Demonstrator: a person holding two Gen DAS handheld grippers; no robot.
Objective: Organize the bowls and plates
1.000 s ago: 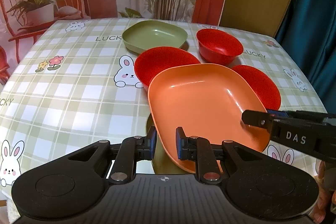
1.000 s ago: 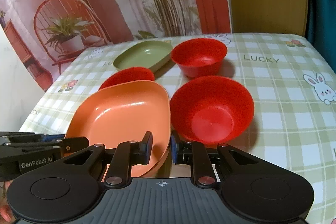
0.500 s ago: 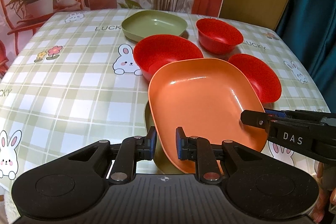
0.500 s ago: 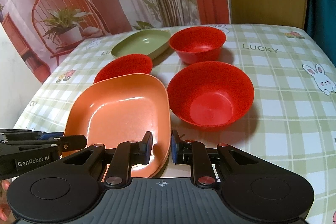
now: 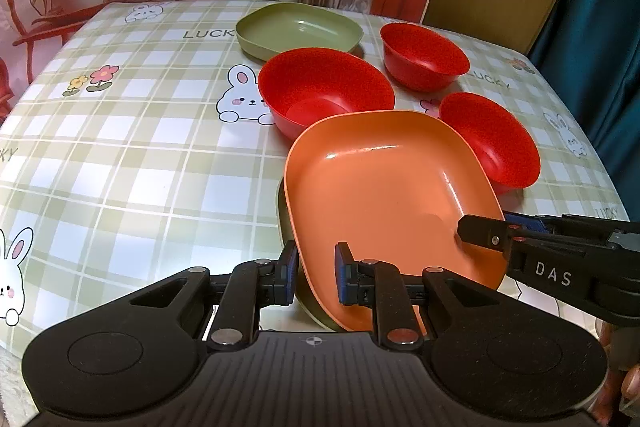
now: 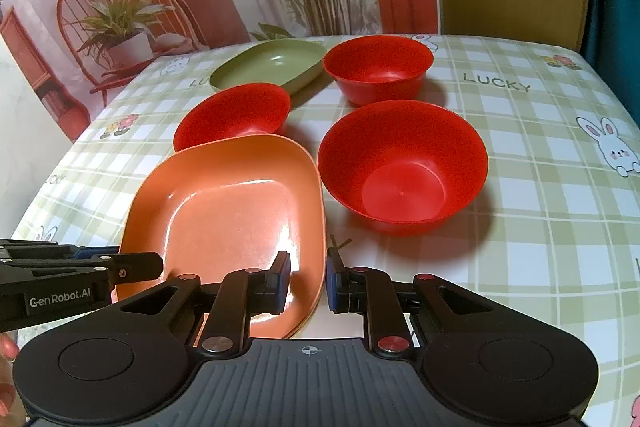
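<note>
Between the fingers, left gripper (image 5: pixel 316 273): jaws are straddling the near-left rim of the square orange plastic plate (image 5: pixel 390 195), a gap showing beside the rim; whether they are gripping, cannot tell.
Right gripper (image 6: pixel 308 281): straddling the plate's near-right rim the same way; lettering "DAS" is showing on its side, "GenRobot.AI" on the left one.
Under the plate: a green plate's edge (image 5: pixel 286 227) is peeking out.
Bowls: three round red plastic bowls (image 6: pixel 402 169) are sitting empty beyond.
Far plate: a square olive-green plate (image 5: pixel 300 31) is sitting empty.
Tablecloth (image 5: pixel 132 147): checked, showing rabbits and "LUCKY".
</note>
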